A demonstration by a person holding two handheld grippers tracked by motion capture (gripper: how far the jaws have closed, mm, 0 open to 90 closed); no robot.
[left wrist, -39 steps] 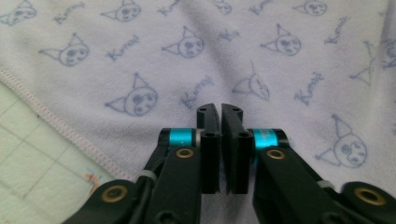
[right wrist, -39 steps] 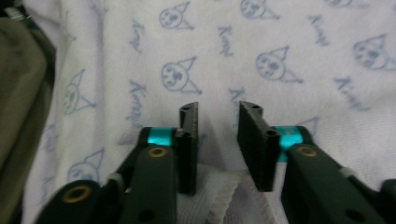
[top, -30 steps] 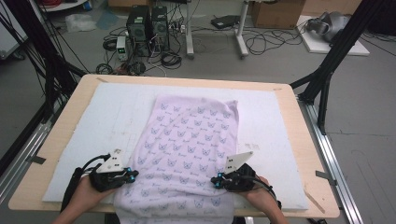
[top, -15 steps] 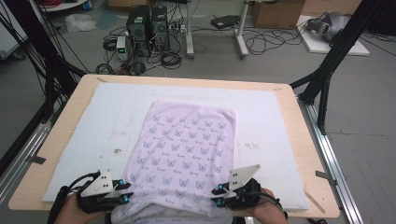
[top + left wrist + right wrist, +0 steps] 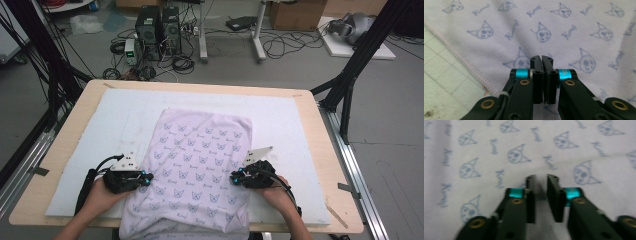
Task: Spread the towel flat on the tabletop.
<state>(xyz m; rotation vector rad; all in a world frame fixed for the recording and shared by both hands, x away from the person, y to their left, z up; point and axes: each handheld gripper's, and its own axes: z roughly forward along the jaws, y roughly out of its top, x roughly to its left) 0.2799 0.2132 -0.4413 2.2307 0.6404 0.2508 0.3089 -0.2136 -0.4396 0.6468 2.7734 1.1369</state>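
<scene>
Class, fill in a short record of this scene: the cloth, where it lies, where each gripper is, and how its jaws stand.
Cloth: pale lilac towel printed with cat faces, spread flat
Surface: white mat on a wooden table
Near edge: the towel hangs over the table's near side
Left gripper: at the towel's left side, jaws shut, with no fold seen between them
Right gripper: at the towel's right side, jaws slightly apart over the cloth

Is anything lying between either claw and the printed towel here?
Nothing visible does. The left claw sits directly over the towel near its hemmed edge, jaws pressed together. The right claw hangs over the printed cloth with a narrow gap between its jaws. No other object lies on the towel.
</scene>
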